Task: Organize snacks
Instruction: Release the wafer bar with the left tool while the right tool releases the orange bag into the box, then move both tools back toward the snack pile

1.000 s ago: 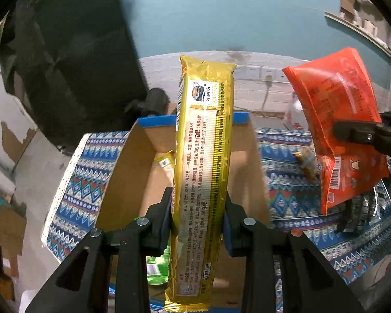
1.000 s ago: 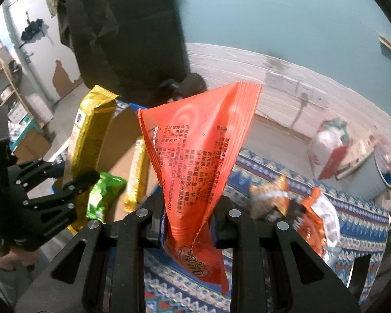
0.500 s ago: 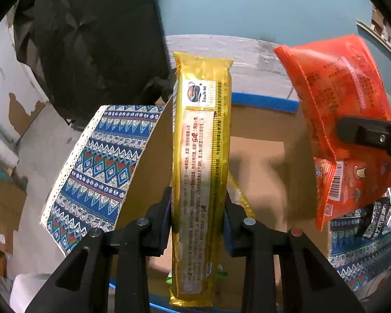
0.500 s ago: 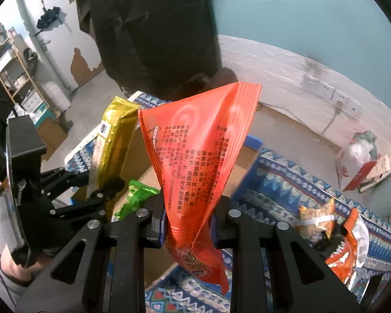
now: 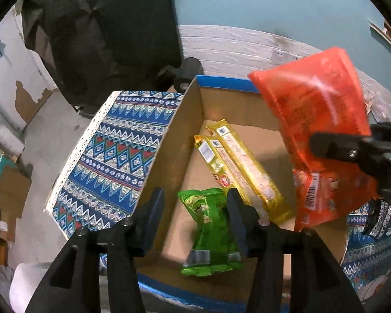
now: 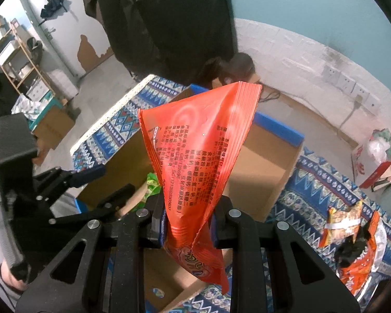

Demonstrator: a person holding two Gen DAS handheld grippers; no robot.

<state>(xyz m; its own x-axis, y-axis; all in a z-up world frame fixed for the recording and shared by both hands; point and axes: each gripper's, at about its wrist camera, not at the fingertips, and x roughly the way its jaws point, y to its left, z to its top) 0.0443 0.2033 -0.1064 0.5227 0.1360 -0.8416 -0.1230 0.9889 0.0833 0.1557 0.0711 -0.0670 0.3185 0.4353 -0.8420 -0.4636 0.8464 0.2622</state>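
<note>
A cardboard box (image 5: 185, 135) with blue edges sits on a patterned cloth. Inside it lie two long gold snack packs (image 5: 245, 167) side by side and a green snack bag (image 5: 211, 229). My left gripper (image 5: 195, 216) is open and empty, just above the box's near left corner. My right gripper (image 6: 187, 224) is shut on an orange snack bag (image 6: 200, 156) and holds it upright over the box (image 6: 263, 167). The orange bag also shows in the left wrist view (image 5: 318, 130), over the box's right side.
More orange snack bags (image 6: 352, 237) lie on the cloth to the right of the box. Foil-wrapped snacks (image 5: 383, 216) lie at the right edge. A black curtain (image 5: 104, 31) hangs behind the table. The cloth's left edge (image 5: 80, 140) drops off to the floor.
My left gripper has opened and let go of the long gold pack, which now lies in the box beside the other one. The orange bag has moved further over the box.
</note>
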